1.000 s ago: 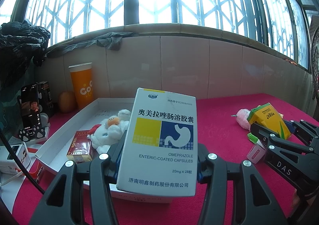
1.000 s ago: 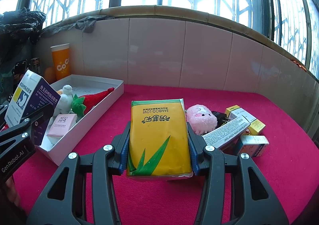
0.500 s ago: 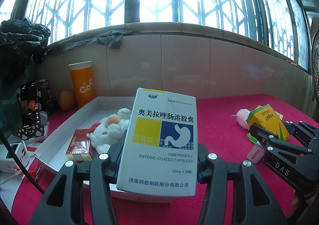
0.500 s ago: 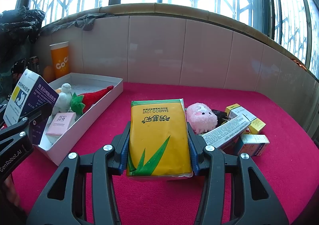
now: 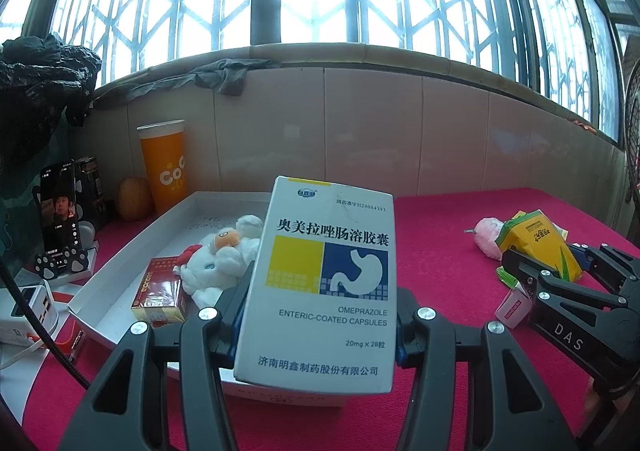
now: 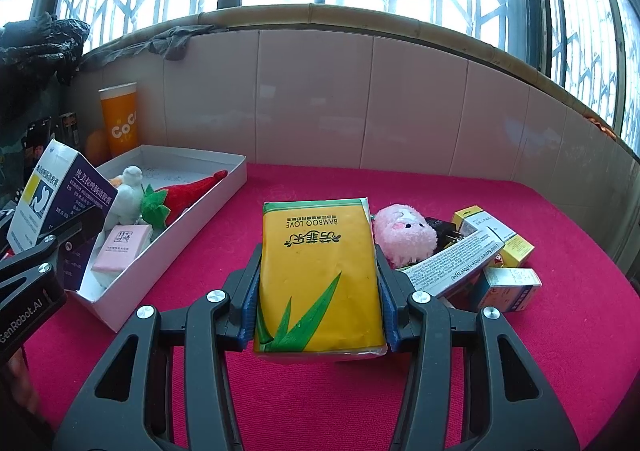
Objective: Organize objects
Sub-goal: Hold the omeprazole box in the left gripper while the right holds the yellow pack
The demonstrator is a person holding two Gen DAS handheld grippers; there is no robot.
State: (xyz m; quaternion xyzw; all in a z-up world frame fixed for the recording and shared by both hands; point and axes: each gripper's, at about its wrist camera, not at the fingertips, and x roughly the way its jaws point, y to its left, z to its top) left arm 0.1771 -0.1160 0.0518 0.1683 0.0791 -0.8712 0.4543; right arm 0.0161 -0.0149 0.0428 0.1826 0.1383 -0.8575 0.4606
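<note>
- Left gripper point(image 5: 318, 315): jaws clamped on the side faces of a white omeprazole capsule box point(image 5: 326, 279), held upright with its front face to the camera, lifted off the surface.
- The box sits squarely between the left fingers, its lower edge over the near wall of the white cardboard tray point(image 5: 120, 271).
- In the tray, just behind the held box: white plush toy point(image 5: 224, 255), red-and-gold carton point(image 5: 160, 291); the right view adds a strawberry plush point(image 6: 180, 197) and a pink box point(image 6: 122, 247).
- Right gripper point(image 6: 318, 287): jaws clamped on a yellow Bamboo Love tissue pack point(image 6: 320, 271), lying flat between the fingers, above the red tablecloth point(image 6: 280, 187).
- Just right of the pack: pink plush pig point(image 6: 404, 233), then a heap of small medicine boxes point(image 6: 500, 259).
- Behind the tray, by the tiled wall: orange cup point(image 5: 164, 167). Far left: phone on a stand point(image 5: 59, 211).
</note>
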